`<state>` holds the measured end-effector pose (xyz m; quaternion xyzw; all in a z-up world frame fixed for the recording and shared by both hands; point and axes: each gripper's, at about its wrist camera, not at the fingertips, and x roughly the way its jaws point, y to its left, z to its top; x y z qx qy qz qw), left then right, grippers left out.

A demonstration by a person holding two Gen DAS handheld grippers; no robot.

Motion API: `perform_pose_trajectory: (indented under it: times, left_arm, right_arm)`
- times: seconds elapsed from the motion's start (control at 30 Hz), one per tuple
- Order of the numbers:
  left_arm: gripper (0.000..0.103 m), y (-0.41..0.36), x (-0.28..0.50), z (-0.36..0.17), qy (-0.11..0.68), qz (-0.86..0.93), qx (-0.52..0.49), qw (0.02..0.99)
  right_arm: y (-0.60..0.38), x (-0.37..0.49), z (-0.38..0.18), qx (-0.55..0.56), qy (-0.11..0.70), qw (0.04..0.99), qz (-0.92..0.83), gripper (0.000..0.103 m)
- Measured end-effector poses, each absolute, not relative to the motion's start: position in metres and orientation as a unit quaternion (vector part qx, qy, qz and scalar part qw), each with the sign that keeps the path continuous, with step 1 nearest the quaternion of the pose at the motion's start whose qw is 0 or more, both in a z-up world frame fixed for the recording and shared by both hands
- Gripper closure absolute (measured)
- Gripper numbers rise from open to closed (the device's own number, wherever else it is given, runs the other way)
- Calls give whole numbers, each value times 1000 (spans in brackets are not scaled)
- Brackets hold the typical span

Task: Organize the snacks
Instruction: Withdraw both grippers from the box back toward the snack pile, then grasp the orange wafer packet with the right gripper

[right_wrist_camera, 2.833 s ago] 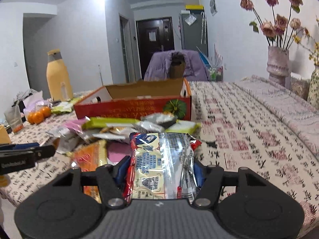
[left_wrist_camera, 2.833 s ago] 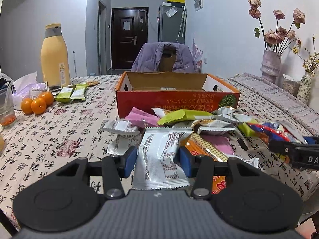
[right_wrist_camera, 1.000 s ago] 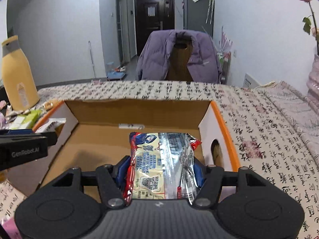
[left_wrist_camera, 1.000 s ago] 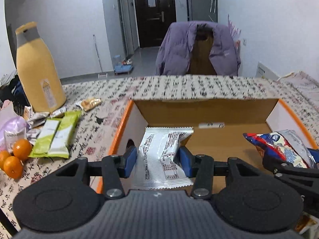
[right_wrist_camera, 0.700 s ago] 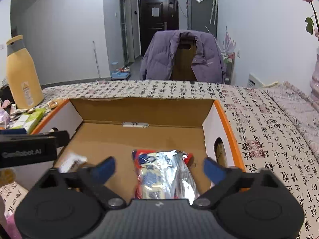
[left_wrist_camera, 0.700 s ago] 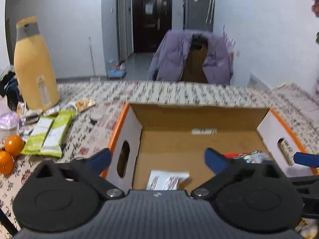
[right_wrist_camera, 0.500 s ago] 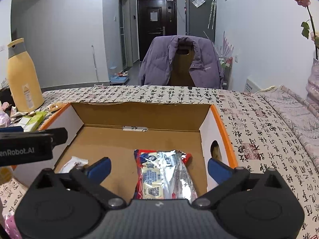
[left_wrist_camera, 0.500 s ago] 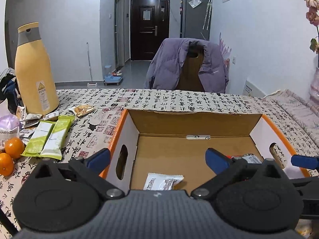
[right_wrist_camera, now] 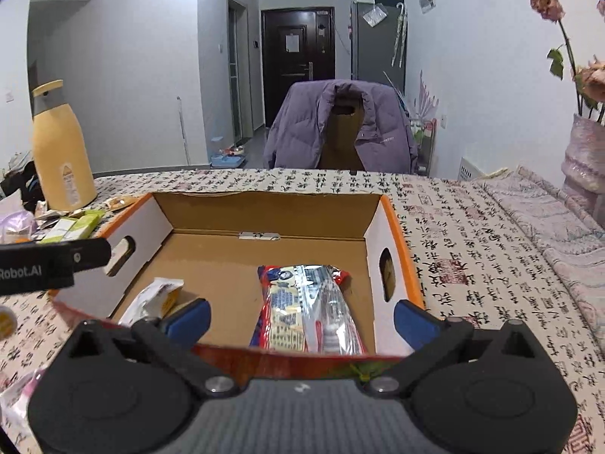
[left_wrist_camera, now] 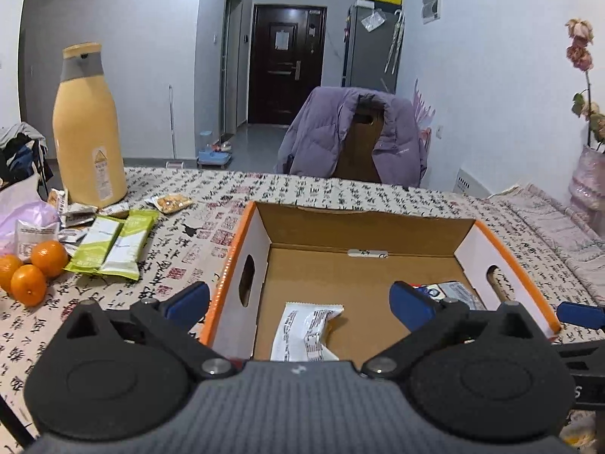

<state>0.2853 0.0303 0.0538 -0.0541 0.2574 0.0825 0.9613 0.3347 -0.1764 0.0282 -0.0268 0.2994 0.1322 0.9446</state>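
left gripper (left_wrist_camera: 298, 304): black, blue pads, silver screws | right gripper (right_wrist_camera: 300, 314): same, grey ribbed body

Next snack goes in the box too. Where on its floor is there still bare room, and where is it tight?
Inside the cardboard box, the bare floor is the strip along the far wall and the gap between the white packet and the red-and-silver packet. It is tight at the left wall beside the white packet, and between the red-and-silver packet and the right wall.

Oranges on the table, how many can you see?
3. The oranges huddle together at the left edge of the table, beside the green snack packets. More may hide past the picture's edge.
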Motion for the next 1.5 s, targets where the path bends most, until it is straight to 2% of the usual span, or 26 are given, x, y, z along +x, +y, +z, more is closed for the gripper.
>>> perform_pose_trajectory:
  times: [0.67, 1.27, 1.5]
  left_arm:
    - [0, 32, 147, 59, 205, 60, -54, 975]
    - [0, 38, 88, -4, 266, 49, -28, 962]
    - [0, 57, 78, -9, 272, 51, -23, 961]
  right_arm:
    - [-202, 189, 47, -18, 233, 959, 162, 0]
    - [-181, 115, -1, -35, 255, 948, 187, 0]
    - [-155, 107, -16, -53, 265, 944, 188, 1]
